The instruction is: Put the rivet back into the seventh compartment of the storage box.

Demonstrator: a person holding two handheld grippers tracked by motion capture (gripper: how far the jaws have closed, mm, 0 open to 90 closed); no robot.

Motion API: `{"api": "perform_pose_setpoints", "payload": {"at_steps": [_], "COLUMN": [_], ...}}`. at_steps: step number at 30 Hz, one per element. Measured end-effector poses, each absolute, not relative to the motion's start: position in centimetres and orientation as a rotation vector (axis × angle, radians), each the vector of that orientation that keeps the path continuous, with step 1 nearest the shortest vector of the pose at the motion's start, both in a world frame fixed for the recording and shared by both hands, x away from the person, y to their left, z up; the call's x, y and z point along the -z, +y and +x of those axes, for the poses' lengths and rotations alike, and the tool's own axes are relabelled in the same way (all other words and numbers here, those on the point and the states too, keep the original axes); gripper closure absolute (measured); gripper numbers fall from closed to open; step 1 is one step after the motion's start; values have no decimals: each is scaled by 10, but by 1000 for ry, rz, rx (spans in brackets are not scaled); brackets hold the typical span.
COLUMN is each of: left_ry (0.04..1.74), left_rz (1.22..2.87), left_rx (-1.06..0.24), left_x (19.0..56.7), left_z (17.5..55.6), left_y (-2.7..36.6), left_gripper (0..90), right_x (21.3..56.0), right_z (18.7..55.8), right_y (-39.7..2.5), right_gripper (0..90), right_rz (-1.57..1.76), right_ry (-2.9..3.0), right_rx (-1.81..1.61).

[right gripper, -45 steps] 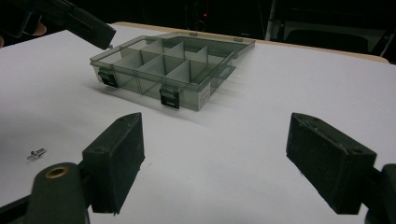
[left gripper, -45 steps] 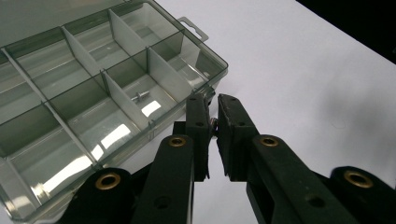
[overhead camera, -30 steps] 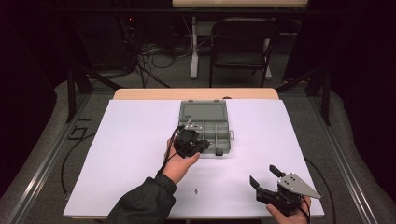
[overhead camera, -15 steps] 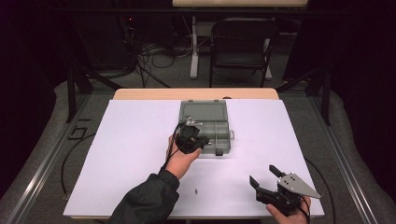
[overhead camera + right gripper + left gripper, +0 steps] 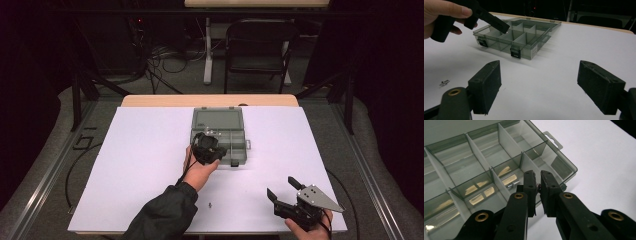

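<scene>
A clear grey compartment box lies open at the table's middle, with its lid folded back. My left gripper hovers over the box's near left compartments. Its jaws are pressed almost together in the left gripper view, on a tiny part that barely shows. A small metal screw lies in the compartment just under the left gripper. Another screw lies loose on the white table near the person's sleeve, and is the screw in the right gripper view. My right gripper rests open at the front right with nothing between its pads.
The box has two dark latches on its near wall and a hang tab at one end. White paper covers the table to its front edge. A chair and cables stand beyond the table's far edge.
The left gripper has edged slightly forward and right over the box. The right gripper has hardly moved.
</scene>
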State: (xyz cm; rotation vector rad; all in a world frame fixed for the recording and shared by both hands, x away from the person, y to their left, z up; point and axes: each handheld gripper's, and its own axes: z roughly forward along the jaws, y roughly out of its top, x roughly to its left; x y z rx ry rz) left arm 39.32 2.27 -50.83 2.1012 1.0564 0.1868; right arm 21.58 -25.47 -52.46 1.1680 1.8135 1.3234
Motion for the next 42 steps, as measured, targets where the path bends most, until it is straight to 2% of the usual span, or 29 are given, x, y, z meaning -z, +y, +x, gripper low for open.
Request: {"api": "perform_pose_setpoints", "payload": {"at_steps": [11, 19, 23, 29, 42], "left_ry": [1082, 1070, 1038, 994, 937], "left_rz": [2101, 2086, 2068, 2094, 2086], "left_rx": [-187, -209, -238, -227, -199], "left_x": [516, 512, 509, 509, 501], "left_z": [398, 395, 391, 385, 361], "left_y": [19, 21, 24, 28, 51], "left_gripper": [825, 688, 584, 476, 442], "right_x": [525, 525, 525, 525, 525], "right_z": [216, 217, 217, 216, 216], "right_y": [-254, -254, -254, -254, -254], "right_gripper": [190, 190, 190, 190, 190], "right_rz": [1169, 1165, 1165, 1163, 1161], "right_ry": [1817, 1815, 1812, 1812, 1815], "right_rx": [-1325, -1328, -1329, -1325, -1317]}}
